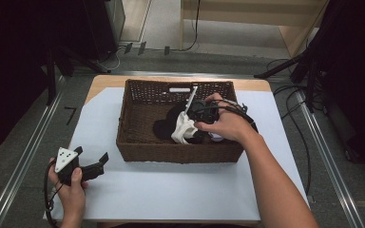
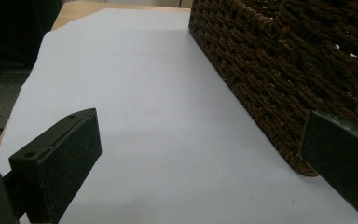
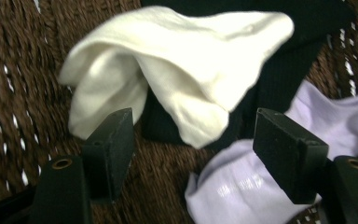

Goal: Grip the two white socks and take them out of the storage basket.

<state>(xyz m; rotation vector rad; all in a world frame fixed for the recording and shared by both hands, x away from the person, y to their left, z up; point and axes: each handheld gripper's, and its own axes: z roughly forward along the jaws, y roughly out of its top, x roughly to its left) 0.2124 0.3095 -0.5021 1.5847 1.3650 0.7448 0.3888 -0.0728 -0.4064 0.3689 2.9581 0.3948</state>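
Note:
A brown wicker basket [image 1: 171,153] stands in the middle of the table on a white sheet [image 1: 171,190]. Inside it lie a white sock [image 1: 183,129], a black sock [image 1: 165,124] and a lavender sock [image 3: 242,186]. My right gripper [image 1: 193,124] reaches down into the basket. In the right gripper view its jaws [image 3: 193,135] stand open either side of the lower tip of the white sock [image 3: 186,60], and the pads do not touch it. The black sock [image 3: 270,88] lies beneath. My left gripper [image 1: 91,154] rests open at the sheet's near left, with nothing between its jaws [image 2: 200,140].
The basket's woven wall [image 2: 279,70] rises close on the right of the left gripper view. Bare white sheet [image 2: 144,93] stretches ahead of that gripper. Cables and dark stands lie on the floor around the table.

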